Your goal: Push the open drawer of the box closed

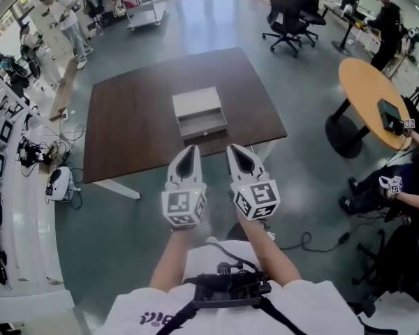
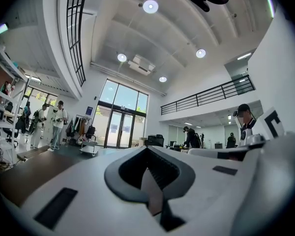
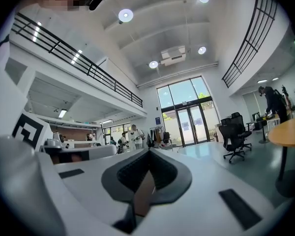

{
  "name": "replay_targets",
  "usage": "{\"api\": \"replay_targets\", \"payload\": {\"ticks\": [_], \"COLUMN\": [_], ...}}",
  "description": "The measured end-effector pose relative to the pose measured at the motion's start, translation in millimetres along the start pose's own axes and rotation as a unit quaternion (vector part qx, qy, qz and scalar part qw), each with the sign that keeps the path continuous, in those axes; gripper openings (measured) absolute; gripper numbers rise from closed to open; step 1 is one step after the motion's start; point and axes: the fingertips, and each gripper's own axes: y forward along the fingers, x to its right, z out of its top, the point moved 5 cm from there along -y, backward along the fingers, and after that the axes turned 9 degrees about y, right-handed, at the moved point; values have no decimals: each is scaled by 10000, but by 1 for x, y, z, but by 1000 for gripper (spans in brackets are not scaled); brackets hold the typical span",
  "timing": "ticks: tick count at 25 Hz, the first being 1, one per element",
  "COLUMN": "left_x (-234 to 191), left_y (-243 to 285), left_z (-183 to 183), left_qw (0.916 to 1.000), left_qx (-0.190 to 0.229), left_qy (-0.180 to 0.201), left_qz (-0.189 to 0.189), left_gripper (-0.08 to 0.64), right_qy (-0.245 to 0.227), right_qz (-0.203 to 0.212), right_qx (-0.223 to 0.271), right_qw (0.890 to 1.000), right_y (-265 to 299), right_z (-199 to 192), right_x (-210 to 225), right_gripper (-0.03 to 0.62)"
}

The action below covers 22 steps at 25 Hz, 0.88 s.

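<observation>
Left hand-held gripper (image 1: 190, 149): its jaws are pressed together to a point with nothing between them. It is held level in front of the person, side by side with the other one.
Right hand-held gripper (image 1: 234, 148): its jaws are likewise closed tight and hold nothing, and its tip is aimed the same way.
Box (image 1: 196, 102): it sits on the dark brown desk (image 1: 126, 131), on the half nearer the person. It lies straight ahead of both gripper tips and apart from them, touched by neither.
Drawer (image 1: 202, 126): it is pulled out of the box on the side nearest the person. Its front panel is close to the near desk edge, just beyond the gap between the two tips.
Hard to make out: the inside of the drawer is shaded and too small to read. Both gripper views look level across the room over their own closed jaws and show neither the box nor the drawer. Only a strip of the desk shows at the left of the left gripper view.
Direction: the drawer front faces the person. The long axis of box and drawer together runs from the grippers away toward the far desk edge, tilted slightly.
</observation>
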Motion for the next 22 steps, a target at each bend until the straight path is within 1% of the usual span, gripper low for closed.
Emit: {"api": "replay_targets", "payload": {"ticks": [3, 8, 10, 12, 14, 18, 20, 22], "left_x": [10, 29, 33, 35, 40, 44, 32, 12], "left_y": [22, 71, 85, 98, 111, 135, 138, 139], "left_z": [-2, -3, 0, 1, -9, -41, -46, -48], "left_qw": [10000, 9997, 9995, 9990, 9985, 9954, 9939, 9930], "left_qx": [-16, 44, 73, 123, 76, -373, -463, -470], "left_qy": [-23, 52, 102, 157, 150, -10, -19, -10], "left_qz": [-4, 229, 302, 390, 529, 884, 1000, 1084], "left_gripper": [9, 9, 9, 9, 9, 10, 10, 9], "right_qy": [41, -5, -104, -129, -150, 93, 170, 125], "right_qz": [-12, 225, 270, 290, 337, 623, 710, 797], "right_qx": [-17, 36, 120, 89, -152, -648, -802, -884], "right_qw": [10000, 9997, 9995, 9995, 9992, 9959, 9941, 9928], "right_y": [4, 25, 31, 41, 49, 63, 76, 93], "right_z": [3, 23, 34, 37, 29, 1, -10, -18], "right_x": [25, 77, 92, 109, 129, 168, 169, 161], "right_gripper": [3, 3, 3, 3, 3, 3, 3, 3]}}
